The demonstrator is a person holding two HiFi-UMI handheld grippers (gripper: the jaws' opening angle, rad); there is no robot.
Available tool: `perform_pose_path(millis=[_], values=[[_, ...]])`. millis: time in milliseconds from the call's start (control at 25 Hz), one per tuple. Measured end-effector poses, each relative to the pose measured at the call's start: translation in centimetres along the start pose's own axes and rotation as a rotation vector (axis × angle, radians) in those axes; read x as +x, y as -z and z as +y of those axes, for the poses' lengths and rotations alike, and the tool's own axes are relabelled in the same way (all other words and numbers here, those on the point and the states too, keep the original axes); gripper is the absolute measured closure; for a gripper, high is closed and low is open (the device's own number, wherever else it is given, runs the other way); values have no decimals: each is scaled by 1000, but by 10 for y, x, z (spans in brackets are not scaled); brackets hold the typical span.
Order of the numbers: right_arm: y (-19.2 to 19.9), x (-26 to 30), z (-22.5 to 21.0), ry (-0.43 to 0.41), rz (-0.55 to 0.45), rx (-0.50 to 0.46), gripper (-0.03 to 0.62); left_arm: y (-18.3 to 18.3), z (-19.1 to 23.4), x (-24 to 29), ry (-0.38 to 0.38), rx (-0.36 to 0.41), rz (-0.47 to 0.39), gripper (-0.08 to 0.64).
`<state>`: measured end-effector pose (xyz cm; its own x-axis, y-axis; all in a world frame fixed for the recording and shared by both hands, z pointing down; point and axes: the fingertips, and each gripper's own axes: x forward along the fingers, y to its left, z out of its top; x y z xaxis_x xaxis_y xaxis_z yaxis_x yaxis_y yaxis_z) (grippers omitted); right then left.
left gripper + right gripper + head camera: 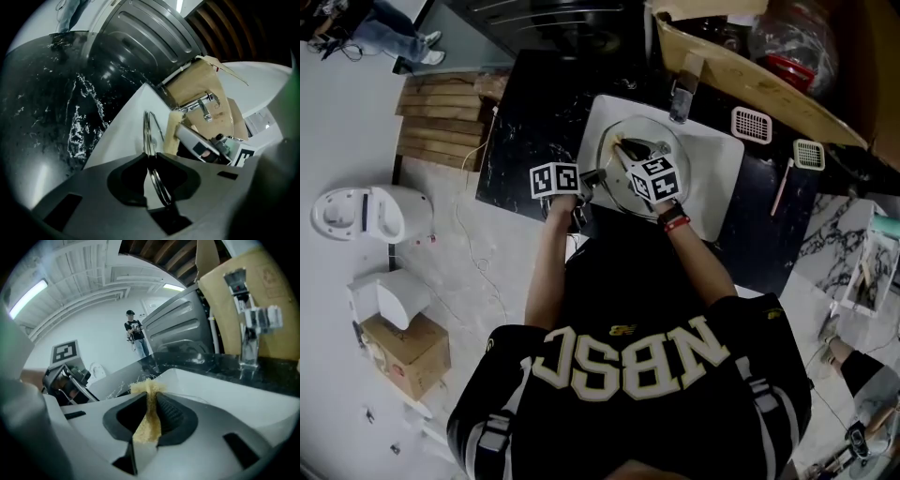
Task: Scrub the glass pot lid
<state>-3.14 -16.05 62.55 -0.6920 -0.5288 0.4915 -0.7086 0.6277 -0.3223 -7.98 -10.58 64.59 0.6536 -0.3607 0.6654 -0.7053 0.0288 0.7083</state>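
Clear glass ringed in metal: the glass pot lid (639,161) sits in a white sink (722,178) set into a black marbled counter (534,122), seen from above a person leaning over it. A faucet (680,98) stands at the far edge of the basin.

The left gripper (592,178) comes in from the near left. In the left gripper view its jaws stand narrow, pinched on the lid's metal rim (149,136), which runs edge-on away from them. This grip likely steadies the lid and keeps one face open for scrubbing.

The right gripper (623,150) reaches in from the near right, over the lid. In the right gripper view its jaws are clamped on a yellowish sponge (149,416), whose frayed end pokes out past the tips, so that soft material rather than the jaws would meet the glass.

In the left gripper view the sponge (174,133) is just to the right of the lid. Whether it touches the glass cannot be told.
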Motion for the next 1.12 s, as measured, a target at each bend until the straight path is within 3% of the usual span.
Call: perform_pose_path(millis=[240, 360, 560, 680, 1120], values=[[24, 34, 11, -73, 60, -52, 537, 1, -1, 1, -2, 14, 21, 485], [29, 45, 10, -53, 100, -118, 538, 3, 2, 0, -27, 32, 45, 482], [19, 60, -14, 16, 197, -326, 540, 2, 1, 0, -30, 53, 57, 479], [26, 70, -25, 44, 248, -389, 541, 5, 0, -1, -18, 50, 66, 468], [71, 83, -95, 184, 376, -395, 543, 11, 2, -5, -5, 35, 73, 454]])
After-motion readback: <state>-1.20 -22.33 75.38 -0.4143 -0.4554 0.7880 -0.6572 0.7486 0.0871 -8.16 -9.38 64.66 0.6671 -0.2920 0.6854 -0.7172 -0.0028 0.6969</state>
